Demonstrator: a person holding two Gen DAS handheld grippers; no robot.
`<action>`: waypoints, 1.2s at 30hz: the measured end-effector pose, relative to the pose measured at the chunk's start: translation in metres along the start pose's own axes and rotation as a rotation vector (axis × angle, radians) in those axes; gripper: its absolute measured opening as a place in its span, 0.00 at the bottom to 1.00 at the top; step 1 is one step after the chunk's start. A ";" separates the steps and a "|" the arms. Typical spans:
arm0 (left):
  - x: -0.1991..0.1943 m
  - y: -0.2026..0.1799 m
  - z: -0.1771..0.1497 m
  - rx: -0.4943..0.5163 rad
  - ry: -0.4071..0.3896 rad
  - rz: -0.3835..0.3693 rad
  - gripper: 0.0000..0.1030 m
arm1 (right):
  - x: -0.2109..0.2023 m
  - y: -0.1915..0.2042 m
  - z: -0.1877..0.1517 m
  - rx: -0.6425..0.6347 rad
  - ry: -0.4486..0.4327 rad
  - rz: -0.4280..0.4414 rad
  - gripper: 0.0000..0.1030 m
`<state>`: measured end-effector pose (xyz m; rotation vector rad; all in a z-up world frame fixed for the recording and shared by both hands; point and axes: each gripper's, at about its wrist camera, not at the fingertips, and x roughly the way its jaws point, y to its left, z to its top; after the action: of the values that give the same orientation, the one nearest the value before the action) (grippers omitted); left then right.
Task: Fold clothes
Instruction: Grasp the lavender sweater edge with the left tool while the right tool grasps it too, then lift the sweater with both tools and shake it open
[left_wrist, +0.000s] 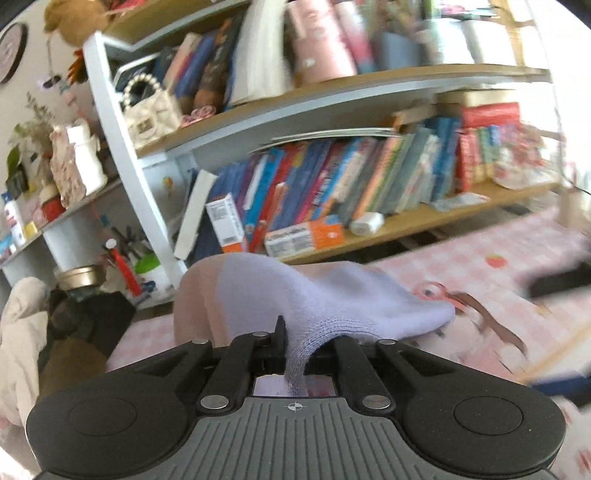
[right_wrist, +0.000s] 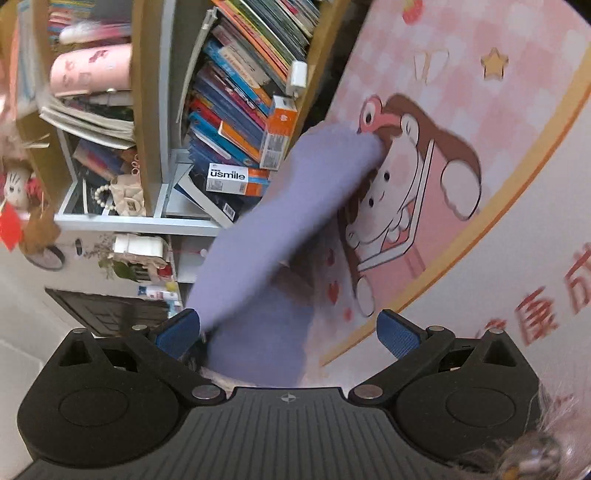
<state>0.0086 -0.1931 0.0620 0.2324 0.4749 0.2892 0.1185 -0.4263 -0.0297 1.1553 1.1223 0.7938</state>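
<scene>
In the left wrist view the left gripper (left_wrist: 295, 345) sits at bottom centre with its jaws closed on the cuff of a lilac sock (left_wrist: 314, 299); the sock rises from the pinch and drapes toward the right, its far end lying over the pink checked mat (left_wrist: 480, 273) at centre right. In the right wrist view the right gripper (right_wrist: 291, 332) has its jaws spread wide, the blue pads (right_wrist: 397, 334) well apart and holding nothing; the sock (right_wrist: 280, 229) runs as a blurred band from beside the left-hand pad up to the middle of the frame, crossing the mat (right_wrist: 517, 110) where a cartoon figure (right_wrist: 402, 192) is printed. Behind the mat stands a shelf unit (left_wrist: 369, 92) that fills the upper half of the left view. Its lower shelf holds a leaning row of books (left_wrist: 369, 177), with an orange and white box (left_wrist: 304, 236) and a small white roll (left_wrist: 365, 223) lying in front of them. The shelf above holds more books, a pink cylinder (left_wrist: 317, 48) and a cream quilted bag (left_wrist: 147, 114) with a pearl handle. At far left a lower ledge carries a white jar (left_wrist: 86, 162) and small bottles, too blurred to identify. In the right view the same shelf appears turned on its side at upper left, with a box marked "usmile" (right_wrist: 236, 181) below the books.
</scene>
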 end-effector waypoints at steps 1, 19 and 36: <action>-0.009 -0.004 -0.003 0.004 0.007 -0.011 0.03 | 0.002 0.001 -0.001 0.006 0.009 -0.003 1.00; -0.103 -0.017 -0.016 0.001 0.024 -0.117 0.04 | 0.017 -0.046 -0.011 0.281 0.006 -0.074 0.23; -0.170 0.001 0.080 -0.144 -0.571 -0.469 0.04 | -0.081 0.184 0.072 -0.407 -0.331 0.503 0.11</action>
<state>-0.0977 -0.2600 0.2017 0.0510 -0.0647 -0.2041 0.1757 -0.4753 0.1705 1.1746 0.3671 1.1064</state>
